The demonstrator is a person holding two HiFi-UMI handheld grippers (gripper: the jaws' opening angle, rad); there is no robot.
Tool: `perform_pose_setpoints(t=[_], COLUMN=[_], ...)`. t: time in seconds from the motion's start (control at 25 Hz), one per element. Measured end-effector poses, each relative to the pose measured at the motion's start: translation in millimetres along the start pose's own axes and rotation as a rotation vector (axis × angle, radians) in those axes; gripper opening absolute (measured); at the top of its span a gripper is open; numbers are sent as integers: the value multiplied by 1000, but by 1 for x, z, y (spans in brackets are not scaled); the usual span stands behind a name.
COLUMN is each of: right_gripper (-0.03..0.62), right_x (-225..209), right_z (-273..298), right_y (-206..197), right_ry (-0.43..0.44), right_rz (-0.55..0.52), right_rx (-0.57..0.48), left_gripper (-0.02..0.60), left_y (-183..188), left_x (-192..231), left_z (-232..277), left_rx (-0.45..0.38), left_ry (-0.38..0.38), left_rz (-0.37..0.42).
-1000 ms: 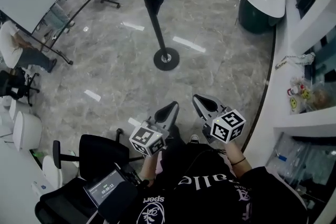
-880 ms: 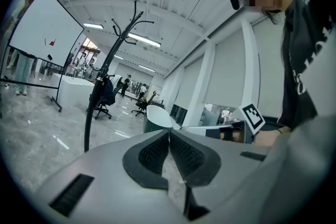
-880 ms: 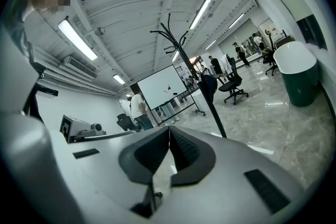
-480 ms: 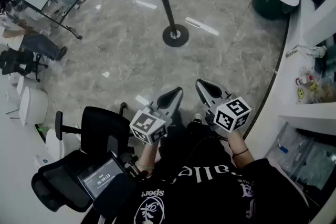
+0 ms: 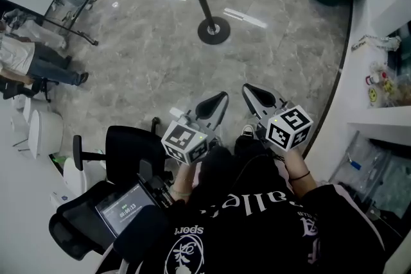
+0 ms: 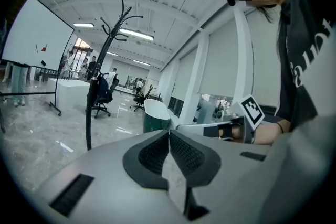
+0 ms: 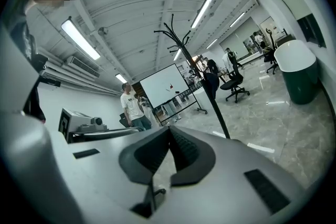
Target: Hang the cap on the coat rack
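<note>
right gripper (image 7: pixel 168 132) jaws closed, coat rack (image 7: pixel 216 110) ahead

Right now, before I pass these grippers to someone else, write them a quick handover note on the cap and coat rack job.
Left hand-held gripper: shut, nothing in it.
Right hand-held gripper: shut, nothing in it.
Both are held low in front of the body and point toward the coat rack, which stands some way ahead.
A dark item hangs partway up the rack's pole. I cannot tell whether it is the cap, and no cap shows anywhere else.
Done: nothing I can confirm.
Left: check the dark item. If it is not the cap, find the cap, grip it and hang it on the rack.
</note>
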State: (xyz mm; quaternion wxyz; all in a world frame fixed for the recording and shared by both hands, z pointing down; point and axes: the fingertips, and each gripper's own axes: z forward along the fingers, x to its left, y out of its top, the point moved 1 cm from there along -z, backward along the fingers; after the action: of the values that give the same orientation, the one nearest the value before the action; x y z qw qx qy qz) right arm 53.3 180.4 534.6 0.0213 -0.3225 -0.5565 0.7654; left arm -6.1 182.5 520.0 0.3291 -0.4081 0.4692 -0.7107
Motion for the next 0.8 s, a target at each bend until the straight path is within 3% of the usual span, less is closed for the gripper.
perform_pose_setpoints(t=[0.36, 0.8], right_gripper=[17, 17], right_x=[56, 120], right_z=[26, 47], right_y=[-28, -63], right_ry=[-19, -58], right_rz=[-2, -6], right_rx=[33, 22], left_gripper=[0, 0], left_y=[-8, -12], left_x=[23, 39], left_z=[-55, -125], left_rx=[14, -27], left_ry=[-10, -68], left_rz=[-10, 17])
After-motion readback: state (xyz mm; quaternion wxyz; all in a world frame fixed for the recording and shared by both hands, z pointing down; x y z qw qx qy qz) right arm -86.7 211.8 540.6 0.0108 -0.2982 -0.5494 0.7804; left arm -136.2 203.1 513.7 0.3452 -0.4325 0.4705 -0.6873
